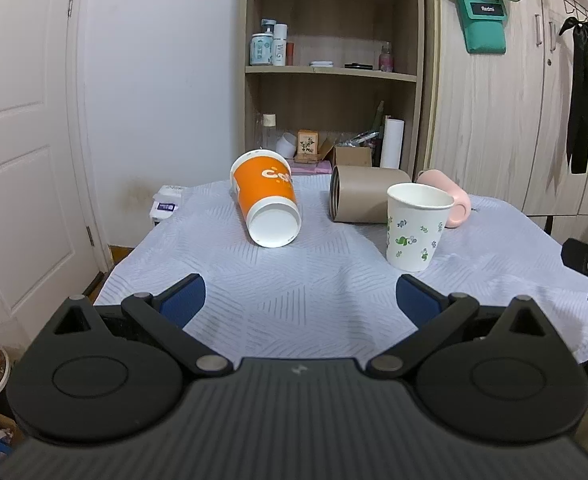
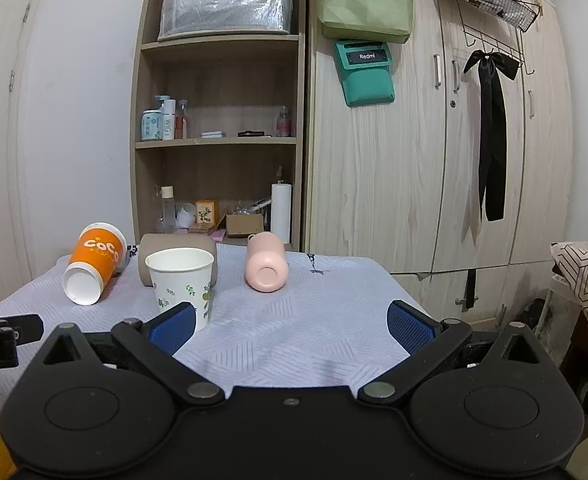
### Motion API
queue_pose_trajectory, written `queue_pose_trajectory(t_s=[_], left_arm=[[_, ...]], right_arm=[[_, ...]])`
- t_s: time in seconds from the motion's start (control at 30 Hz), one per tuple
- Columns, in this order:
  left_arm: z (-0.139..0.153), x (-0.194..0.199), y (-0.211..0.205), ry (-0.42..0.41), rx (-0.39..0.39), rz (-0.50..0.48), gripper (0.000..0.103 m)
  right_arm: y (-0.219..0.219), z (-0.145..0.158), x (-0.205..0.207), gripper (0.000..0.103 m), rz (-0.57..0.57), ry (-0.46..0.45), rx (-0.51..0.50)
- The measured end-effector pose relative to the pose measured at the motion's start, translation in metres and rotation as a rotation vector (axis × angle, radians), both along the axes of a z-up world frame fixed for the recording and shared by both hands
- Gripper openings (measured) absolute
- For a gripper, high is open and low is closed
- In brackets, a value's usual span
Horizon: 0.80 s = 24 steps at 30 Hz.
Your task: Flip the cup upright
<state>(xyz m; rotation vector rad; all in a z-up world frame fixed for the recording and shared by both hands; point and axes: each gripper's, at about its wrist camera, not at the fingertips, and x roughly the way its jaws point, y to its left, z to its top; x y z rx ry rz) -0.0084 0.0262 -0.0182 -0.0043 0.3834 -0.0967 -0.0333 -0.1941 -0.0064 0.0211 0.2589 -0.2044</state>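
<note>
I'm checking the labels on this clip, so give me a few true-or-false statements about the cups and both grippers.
1. The floral paper cup stands upright. True.
2. The orange cup stands upright. False: it lies on its side.
3. The left gripper holds a cup. False: its fingers are open and empty.
4. The pink mug lies tipped over. True.
5. The right gripper is open. True.
</note>
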Motion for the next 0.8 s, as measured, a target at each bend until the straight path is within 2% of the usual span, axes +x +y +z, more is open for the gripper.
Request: queue_pose_trajectory(t_s=[0.37, 0.8], left_arm=[[-0.0011, 0.0009, -0.0004, 0.024, 0.01, 0.001, 0.103], [0.0025, -0.0039, -0.0008, 0.002, 0.021, 0.023, 0.103]], right_arm=[[-0.0025, -0.0015, -0.0008, 0.103, 0.0, 0.008, 0.014], [-0.0014, -0.0008, -0.0035, 0.103, 0.013, 0.004, 0.01]])
